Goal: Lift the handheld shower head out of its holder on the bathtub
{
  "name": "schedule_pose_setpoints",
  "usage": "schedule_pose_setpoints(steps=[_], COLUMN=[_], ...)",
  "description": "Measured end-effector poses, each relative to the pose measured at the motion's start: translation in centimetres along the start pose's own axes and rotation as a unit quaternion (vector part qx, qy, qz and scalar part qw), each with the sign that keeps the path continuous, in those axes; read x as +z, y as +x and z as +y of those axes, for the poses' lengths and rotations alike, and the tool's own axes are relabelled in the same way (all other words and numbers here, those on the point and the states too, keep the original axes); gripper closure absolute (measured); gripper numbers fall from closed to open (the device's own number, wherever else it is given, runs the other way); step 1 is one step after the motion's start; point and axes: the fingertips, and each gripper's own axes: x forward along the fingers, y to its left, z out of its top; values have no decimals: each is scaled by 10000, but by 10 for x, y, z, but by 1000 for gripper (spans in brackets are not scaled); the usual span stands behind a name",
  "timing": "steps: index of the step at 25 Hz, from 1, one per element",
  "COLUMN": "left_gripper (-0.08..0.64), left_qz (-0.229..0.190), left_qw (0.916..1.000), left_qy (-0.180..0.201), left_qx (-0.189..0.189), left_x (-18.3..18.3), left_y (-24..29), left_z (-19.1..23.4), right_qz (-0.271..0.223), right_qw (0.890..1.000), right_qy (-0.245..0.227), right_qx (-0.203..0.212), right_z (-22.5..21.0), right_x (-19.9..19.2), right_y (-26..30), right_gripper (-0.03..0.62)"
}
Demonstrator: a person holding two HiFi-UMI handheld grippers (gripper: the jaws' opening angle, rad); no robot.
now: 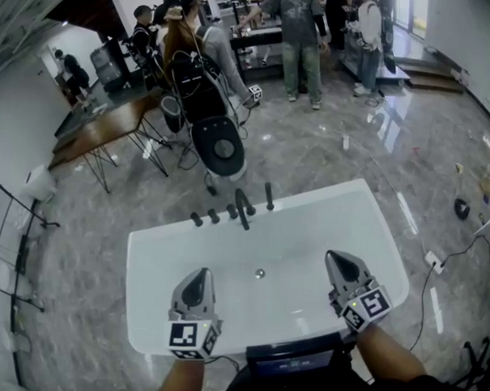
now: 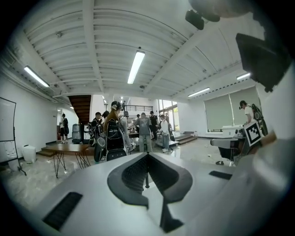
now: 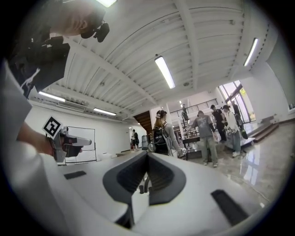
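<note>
A white bathtub (image 1: pixel 149 251) fills the middle of the head view. On its far rim stand black fittings: three knobs (image 1: pixel 214 216), a spout (image 1: pixel 243 208) and, right of it, the slim upright handheld shower head (image 1: pixel 269 196) in its holder. My left gripper (image 1: pixel 199 272) hovers over the tub's near left part and my right gripper (image 1: pixel 335 256) over the near right part, both well short of the fittings. In the left gripper view the left gripper (image 2: pixel 147 156) has its jaws together with nothing held. The right gripper (image 3: pixel 147 153) is likewise shut and empty, with black fittings (image 3: pixel 144 184) showing small under its tips.
The drain (image 1: pixel 260 273) sits in the tub floor. A black device (image 1: pixel 290 359) lies at the tub's near edge. Beyond the tub stand a black round seat (image 1: pixel 221 147), a person with a black backpack (image 1: pixel 197 79), a wooden table (image 1: pixel 102 121) and several people. Cables (image 1: pixel 437 260) lie on the floor at right.
</note>
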Motion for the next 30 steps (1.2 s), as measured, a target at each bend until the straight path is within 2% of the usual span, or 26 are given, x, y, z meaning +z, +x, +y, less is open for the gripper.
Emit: schedule_pose_setpoints(steps=[4, 7, 10, 13, 16, 21, 26, 30], left_gripper=[552, 552, 552, 554, 554, 554, 554, 552], left_qz=[83, 165, 24, 8, -99, -319, -276, -188], left_qw=[9996, 9986, 9975, 9974, 9968, 9977, 9978, 9979], left_qy=[-233, -429, -563, -506, -588, -531, -594, -534], left_qx=[-162, -278, -419, -509, -524, -273, 46, 306], left_x=[-26, -41, -40, -40, -36, -16, -14, -15], left_y=[-6, -9, -10, -13, -19, -27, -25, -9], left_z=[39, 59, 73, 82, 81, 85, 101, 120], right_qz=[-100, -36, 43, -30, -92, -175, -206, -173], right_qw=[9988, 9984, 9976, 9971, 9977, 9985, 9987, 9975], right_qy=[-293, -228, -276, -389, -434, -491, -464, -687], right_qx=[-374, -513, -635, -660, -519, -158, -28, 48], right_z=[34, 57, 72, 83, 91, 97, 86, 68], right_x=[6, 6, 7, 19, 27, 31, 27, 31], right_y=[10, 15, 20, 29, 38, 55, 69, 88], right_gripper=[587, 586, 586, 587, 586, 586, 586, 587])
